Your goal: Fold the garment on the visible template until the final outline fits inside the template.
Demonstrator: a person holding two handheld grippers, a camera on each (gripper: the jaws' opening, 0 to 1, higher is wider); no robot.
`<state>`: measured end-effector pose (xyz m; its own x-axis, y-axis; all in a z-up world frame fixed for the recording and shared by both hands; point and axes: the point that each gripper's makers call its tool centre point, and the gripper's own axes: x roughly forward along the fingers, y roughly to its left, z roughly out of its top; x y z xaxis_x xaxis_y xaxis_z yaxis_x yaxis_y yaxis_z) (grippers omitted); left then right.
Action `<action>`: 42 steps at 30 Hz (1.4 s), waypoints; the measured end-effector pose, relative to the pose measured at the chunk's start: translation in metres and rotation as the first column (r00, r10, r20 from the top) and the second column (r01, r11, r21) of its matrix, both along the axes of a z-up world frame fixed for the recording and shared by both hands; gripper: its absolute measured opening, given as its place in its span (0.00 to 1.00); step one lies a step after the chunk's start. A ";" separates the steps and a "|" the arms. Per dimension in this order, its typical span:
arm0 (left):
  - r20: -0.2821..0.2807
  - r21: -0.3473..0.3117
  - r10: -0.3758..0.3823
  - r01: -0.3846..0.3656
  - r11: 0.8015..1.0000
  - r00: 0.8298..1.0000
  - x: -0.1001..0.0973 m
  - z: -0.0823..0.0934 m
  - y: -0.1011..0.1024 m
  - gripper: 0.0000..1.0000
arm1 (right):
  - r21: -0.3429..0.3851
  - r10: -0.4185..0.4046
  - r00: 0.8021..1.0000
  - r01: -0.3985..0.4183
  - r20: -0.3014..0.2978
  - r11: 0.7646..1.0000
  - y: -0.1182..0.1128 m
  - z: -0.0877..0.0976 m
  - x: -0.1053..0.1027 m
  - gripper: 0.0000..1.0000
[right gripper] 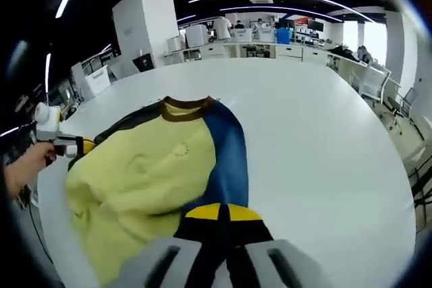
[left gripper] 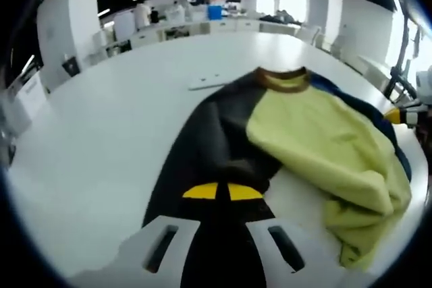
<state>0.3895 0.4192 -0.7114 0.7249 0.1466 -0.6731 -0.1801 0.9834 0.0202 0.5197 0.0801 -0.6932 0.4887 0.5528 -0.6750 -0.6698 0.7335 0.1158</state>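
Table (left gripper: 101, 139): white, smooth, faintly glossy, with a curved far edge; in the left gripper view it spreads wide to the left of the cloth; a thin pale flat strip (left gripper: 206, 83) lies on it just beside the collar.
Left gripper (left gripper: 222, 191): two pale grey jaws with slotted openings rise from the bottom of its own view; the yellow tips sit pressed together on the black sleeve (left gripper: 202, 146), pinching soft dark cloth that runs down between the jaws.
Shirt (left gripper: 317, 133): soft knit, lying rumpled on the table in the middle of the workspace; black sleeve on one side, yellow-green body in the middle, blue sleeve (right gripper: 226, 160) on the other; the yellow-green panel is bunched into thick rounded folds at its near end.
Collar (left gripper: 285, 79): a brown ribbed band, curved, at the far end of the shirt.
Right gripper (right gripper: 221, 212): grey jaws of the same shape, yellow tips closed on the near end of the blue sleeve; dark cloth gathers between them; in the left gripper view its yellow tip shows at the right edge, beside the shirt.
Hand (right gripper: 23, 166): at the left edge of the right gripper view, behind the left gripper.
Room: white cabinets (right gripper: 145, 21), desks and curved ceiling lights beyond the table.
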 end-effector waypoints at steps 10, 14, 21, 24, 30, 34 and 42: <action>-0.008 0.024 0.004 -0.004 1.000 1.000 0.001 -0.001 0.016 0.00 | -0.074 -0.006 0.999 0.009 0.039 0.997 -0.019 0.002 0.013 0.00; -0.019 0.039 -0.007 0.008 0.999 1.000 0.003 -0.003 0.021 0.00 | -0.126 -0.012 0.998 0.020 0.065 0.992 -0.027 0.001 0.026 0.00; -0.031 0.061 -0.024 0.026 0.998 0.999 0.005 -0.004 0.032 0.00 | -0.177 -0.037 0.995 0.053 0.095 0.983 -0.040 -0.001 0.052 0.00; -0.033 0.066 -0.022 0.024 0.997 0.999 0.005 -0.004 0.040 0.00 | -0.204 -0.039 0.994 0.060 0.106 0.977 -0.044 -0.003 0.063 0.00; -0.043 0.066 -0.027 0.030 0.997 0.999 0.005 -0.004 0.050 0.00 | -0.238 -0.037 0.993 0.063 0.112 0.969 -0.048 -0.009 0.078 0.00; -0.050 0.065 -0.030 0.033 0.997 0.998 0.006 -0.005 0.053 0.00 | -0.258 -0.026 0.992 0.056 0.120 0.964 -0.048 -0.012 0.085 0.00; -0.059 0.074 -0.017 0.021 0.997 0.998 0.005 -0.005 0.063 0.00 | -0.286 -0.014 0.991 0.051 0.130 0.957 -0.049 -0.016 0.093 0.00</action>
<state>0.3943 0.4821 -0.7160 0.6880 0.1842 -0.7020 -0.1578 0.9821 0.1031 0.6132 0.0311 -0.7092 0.5939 0.3265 -0.7353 -0.6409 0.7445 -0.1870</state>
